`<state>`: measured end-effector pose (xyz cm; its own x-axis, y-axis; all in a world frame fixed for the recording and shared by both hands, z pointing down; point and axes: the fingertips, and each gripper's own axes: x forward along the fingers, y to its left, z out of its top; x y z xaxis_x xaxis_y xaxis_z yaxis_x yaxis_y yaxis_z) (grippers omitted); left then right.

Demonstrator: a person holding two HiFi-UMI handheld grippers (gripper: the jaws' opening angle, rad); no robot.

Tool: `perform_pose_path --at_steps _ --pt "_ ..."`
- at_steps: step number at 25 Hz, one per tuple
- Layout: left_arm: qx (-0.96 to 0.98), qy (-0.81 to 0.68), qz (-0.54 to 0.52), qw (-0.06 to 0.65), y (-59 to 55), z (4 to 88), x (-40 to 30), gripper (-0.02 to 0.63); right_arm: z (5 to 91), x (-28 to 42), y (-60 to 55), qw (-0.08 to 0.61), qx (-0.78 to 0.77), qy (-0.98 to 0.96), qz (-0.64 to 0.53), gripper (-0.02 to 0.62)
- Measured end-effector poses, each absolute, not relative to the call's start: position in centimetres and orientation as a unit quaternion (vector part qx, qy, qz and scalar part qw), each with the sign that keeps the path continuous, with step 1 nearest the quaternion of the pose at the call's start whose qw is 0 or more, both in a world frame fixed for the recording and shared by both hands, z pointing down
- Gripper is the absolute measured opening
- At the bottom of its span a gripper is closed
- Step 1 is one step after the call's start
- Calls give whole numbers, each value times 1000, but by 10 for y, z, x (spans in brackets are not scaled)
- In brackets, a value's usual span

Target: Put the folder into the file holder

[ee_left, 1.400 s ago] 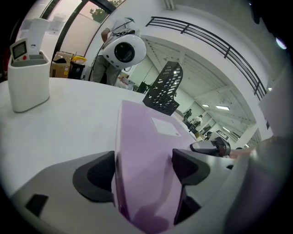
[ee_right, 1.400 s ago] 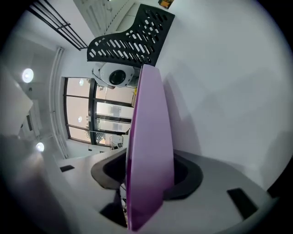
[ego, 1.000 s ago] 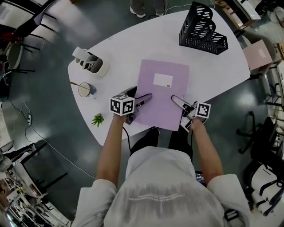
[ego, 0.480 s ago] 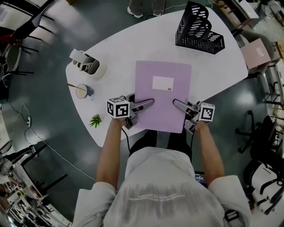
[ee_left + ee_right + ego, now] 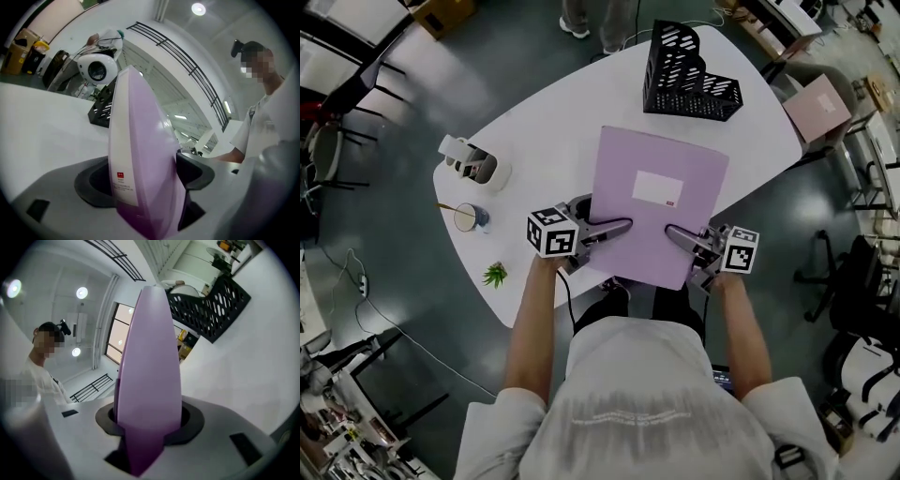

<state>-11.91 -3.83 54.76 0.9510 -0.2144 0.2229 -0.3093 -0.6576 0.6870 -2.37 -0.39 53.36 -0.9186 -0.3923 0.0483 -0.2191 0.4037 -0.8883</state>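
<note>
Over the near edge of the white table (image 5: 553, 122), a lilac folder (image 5: 656, 206) is held by its near end between two tools, its front with the white label turned up towards the person's head. The left hand-held gripper (image 5: 623, 225) is clamped on the folder's left side. In the left gripper view the sheet (image 5: 140, 154) stands pinched between the two dark pads, with no gap on either side. The right hand-held gripper (image 5: 670, 232) has the right side, and its jaws are closing on the folder, which in the right gripper view (image 5: 150, 366) fills the narrow slot between them. Both gripper views look up along the folder towards the ceiling lights. From where I stand I cannot tell whether its far edge touches the table.

The black mesh file holder (image 5: 689, 75) stands at the far end of the table, well apart from the folder. It shows behind the sheet in both gripper views (image 5: 101, 112) (image 5: 211, 310).

Off to the left on the table are a white device (image 5: 473, 161), a cup (image 5: 467, 217) and a small green plant (image 5: 495, 275) near the table's left edge. A pink box (image 5: 818, 106) sits beside the table on the right.
</note>
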Motion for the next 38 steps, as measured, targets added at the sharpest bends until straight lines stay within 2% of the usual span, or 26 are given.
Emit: perform_pose_path --at_steps 8,11,12,14,18,22,24,38 --pt "936 -203 24 286 -90 468 -114 397 459 58 -29 98 -292 868 -389 179" --pt "935 -261 66 229 -107 451 -123 389 430 94 -45 99 -362 863 -338 179" --pt "933 -280 88 207 -111 447 -125 366 421 105 -50 99 -384 860 -320 179" --pt "927 -311 121 170 -117 440 -127 265 402 125 -60 93 -428 854 -283 179" --pt "923 -340 135 118 -127 422 -130 180 375 150 -77 66 -488 843 -218 179" --pt "911 -382 96 123 -136 402 -143 39 348 160 -84 70 -501 844 -176 176" --pt "904 -397 90 130 -140 400 -151 18 336 163 -87 78 -501 847 -158 176" --pt "870 -463 118 123 -159 394 -137 15 315 209 -132 67 -485 865 -108 176"
